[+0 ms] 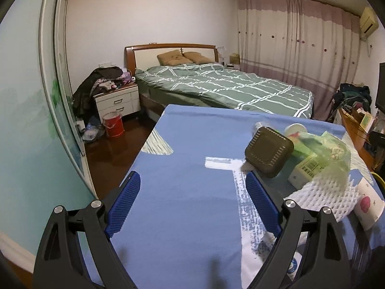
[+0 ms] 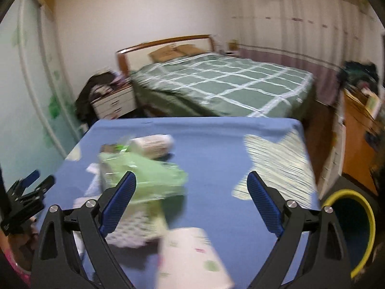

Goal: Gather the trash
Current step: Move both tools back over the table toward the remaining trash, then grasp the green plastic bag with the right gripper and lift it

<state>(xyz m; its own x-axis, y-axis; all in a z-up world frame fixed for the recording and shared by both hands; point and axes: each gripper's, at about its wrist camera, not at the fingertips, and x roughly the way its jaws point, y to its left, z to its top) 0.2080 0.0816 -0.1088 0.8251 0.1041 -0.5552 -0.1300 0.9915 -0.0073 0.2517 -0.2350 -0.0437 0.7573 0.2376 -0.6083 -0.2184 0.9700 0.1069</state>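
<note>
Trash is piled on a table under a blue cloth (image 1: 192,144): a dark olive square lid (image 1: 268,154), a white cup (image 1: 296,130), a green plastic bag (image 1: 332,149), a barcoded white box (image 1: 305,171), a white paper towel (image 1: 322,200) and a patterned paper cup (image 1: 368,204). My left gripper (image 1: 192,175) is open and empty, left of the pile, its right finger close to the lid. The right wrist view is blurred. There my right gripper (image 2: 191,175) is open and empty above the cloth, the green bag (image 2: 144,178) beside its left finger, the paper cup (image 2: 192,260) below. The left gripper (image 2: 39,180) shows at the far left.
A dark bin with a yellow rim (image 2: 351,228) stands by the table's right edge. Beyond the table is a bed with a green checked cover (image 1: 228,89), a cluttered nightstand (image 1: 118,98), a red bucket (image 1: 113,125) and a wooden sideboard (image 1: 356,130).
</note>
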